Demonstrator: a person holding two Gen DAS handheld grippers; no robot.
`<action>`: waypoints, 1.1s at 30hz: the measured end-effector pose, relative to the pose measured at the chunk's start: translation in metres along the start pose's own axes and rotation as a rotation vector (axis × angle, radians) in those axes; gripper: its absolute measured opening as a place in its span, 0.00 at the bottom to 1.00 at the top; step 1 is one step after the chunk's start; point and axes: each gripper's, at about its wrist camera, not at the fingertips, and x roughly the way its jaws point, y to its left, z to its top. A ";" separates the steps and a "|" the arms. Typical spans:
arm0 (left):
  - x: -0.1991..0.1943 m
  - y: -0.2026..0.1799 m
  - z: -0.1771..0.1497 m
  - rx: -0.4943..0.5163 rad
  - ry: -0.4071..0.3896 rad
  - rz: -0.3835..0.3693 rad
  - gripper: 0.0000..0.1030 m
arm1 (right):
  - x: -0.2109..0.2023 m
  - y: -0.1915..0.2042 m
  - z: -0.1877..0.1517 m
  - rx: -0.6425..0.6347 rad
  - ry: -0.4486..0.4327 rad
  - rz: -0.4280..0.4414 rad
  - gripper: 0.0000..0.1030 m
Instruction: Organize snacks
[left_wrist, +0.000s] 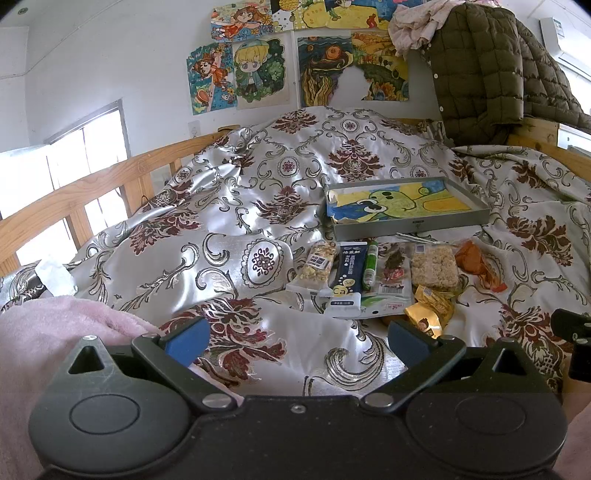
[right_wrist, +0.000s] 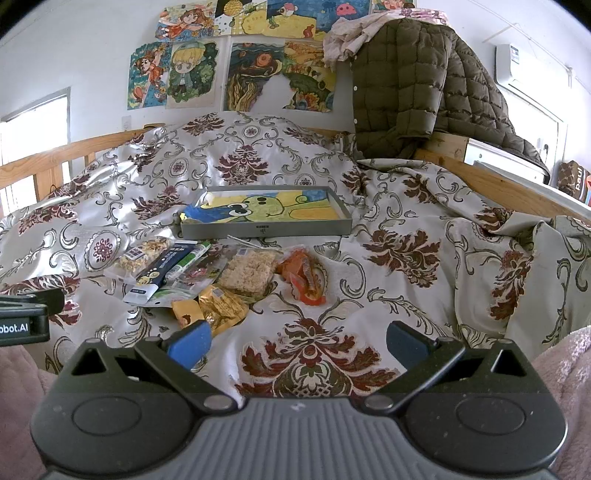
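A: Where are the snacks (right_wrist: 207, 273)?
B: On the bed (right_wrist: 388, 280), just before the tray (right_wrist: 266, 229); the bars' long axes run toward it.
A: Which gripper is nearer?
B: The right gripper (right_wrist: 297, 341); the gold packet (right_wrist: 218, 304) lies ahead-left of its fingers. It and the left gripper (left_wrist: 297, 341) are both spread, holding nothing.

Legible markings were few; the dark blue packet (left_wrist: 345, 275) bore "Ca" in a yellow circle; the left gripper's body (right_wrist: 22, 325) read "obot.AI", cut off at the frame edge; a brown bag (right_wrist: 576, 182) read "paul"; other print was illegible.
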 end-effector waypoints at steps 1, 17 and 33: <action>0.000 0.000 0.000 0.000 0.000 0.000 0.99 | 0.000 0.000 0.000 0.000 0.000 0.000 1.00; 0.000 0.000 0.000 0.005 0.003 0.003 0.99 | 0.000 0.002 0.000 -0.001 0.014 -0.002 1.00; 0.020 -0.017 0.014 0.182 0.103 0.087 0.99 | 0.029 -0.006 0.007 0.041 0.213 -0.034 1.00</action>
